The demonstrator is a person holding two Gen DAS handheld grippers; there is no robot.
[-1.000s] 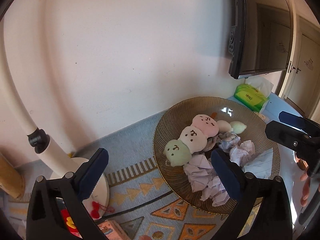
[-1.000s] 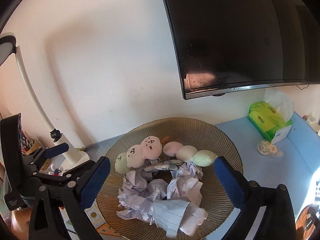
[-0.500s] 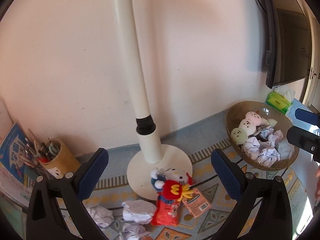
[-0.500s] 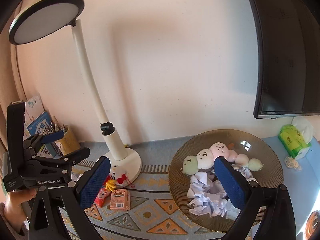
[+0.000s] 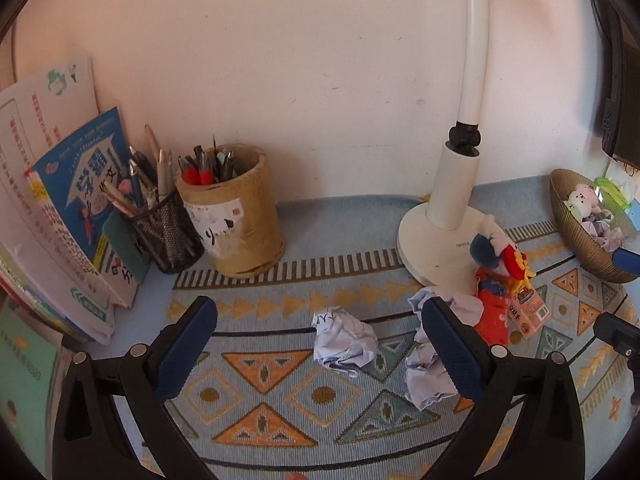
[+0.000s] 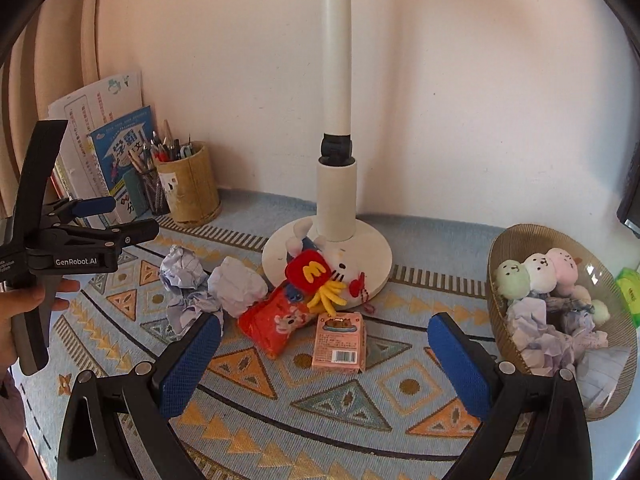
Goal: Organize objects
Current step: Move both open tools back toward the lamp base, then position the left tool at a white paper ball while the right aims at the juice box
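Observation:
My left gripper hangs open just above the patterned mat, with a crumpled paper ball lying between its fingers, untouched. Two more paper balls lie by its right finger. My right gripper is open too and holds nothing. A pink snack box lies between its fingers. Beside it are a red snack packet and a white plush toy leaning on the lamp base. The brown basket at the right holds round plush balls and crumpled paper.
A white lamp base and pole stand at the wall. A bamboo pen cup, a mesh pen holder and leaning books fill the back left corner. A green tissue pack sits behind the basket.
Both views have swung left, away from the basket, and lowered toward the mat with the loose paper, toy and snacks. Both grippers have stayed open.

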